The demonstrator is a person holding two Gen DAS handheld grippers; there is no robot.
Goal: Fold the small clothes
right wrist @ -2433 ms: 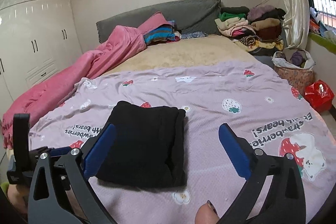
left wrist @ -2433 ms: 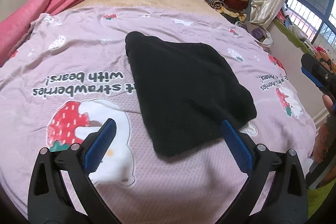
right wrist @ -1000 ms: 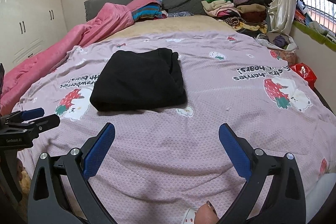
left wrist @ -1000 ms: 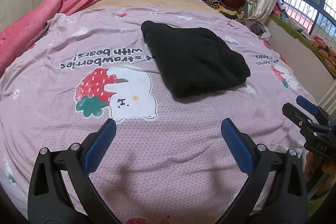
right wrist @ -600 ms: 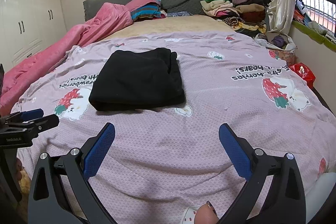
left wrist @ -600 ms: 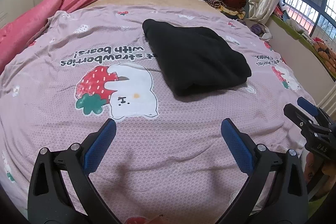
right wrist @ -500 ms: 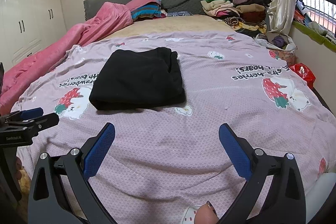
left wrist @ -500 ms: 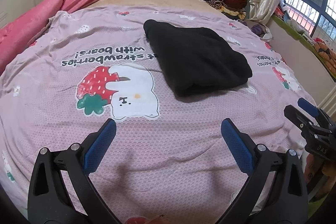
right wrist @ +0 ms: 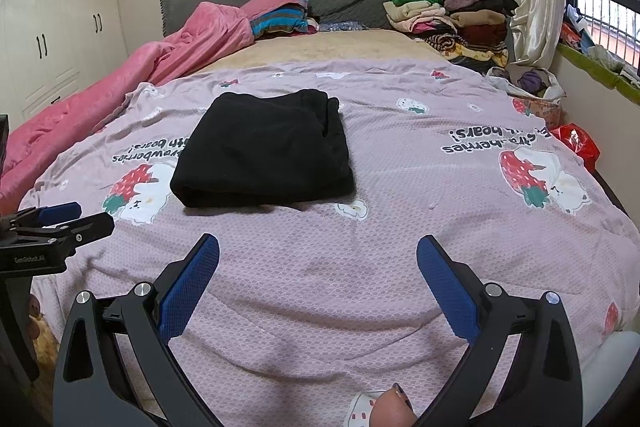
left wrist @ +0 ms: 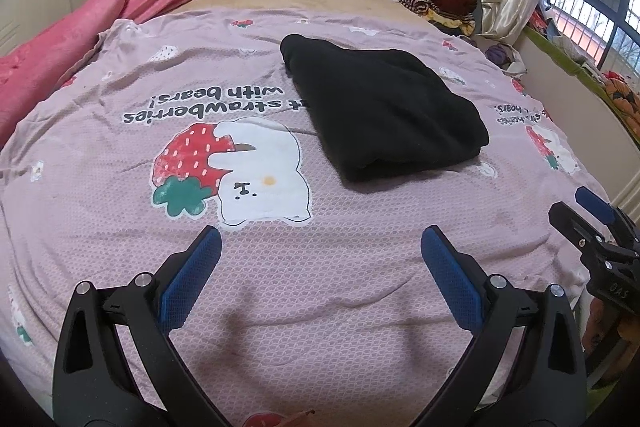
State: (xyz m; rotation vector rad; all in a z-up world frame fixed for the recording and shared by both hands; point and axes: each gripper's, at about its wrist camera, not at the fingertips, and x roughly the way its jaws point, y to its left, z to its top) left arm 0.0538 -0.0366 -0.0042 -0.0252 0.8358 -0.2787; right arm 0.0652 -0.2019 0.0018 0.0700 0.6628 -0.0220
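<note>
The folded black garment (left wrist: 380, 107) is seen well ahead of both wide-spread, empty grippers, left gripper (left wrist: 320, 259) and right gripper (right wrist: 318, 263) about equally distant

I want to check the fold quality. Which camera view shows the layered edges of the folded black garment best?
The right wrist view: the black garment lies squarely ahead, with its stacked layers visible along the right side and the rounded fold at the near edge. The left wrist view shows the same garment at an angle, mostly its flat top and near fold.
</note>
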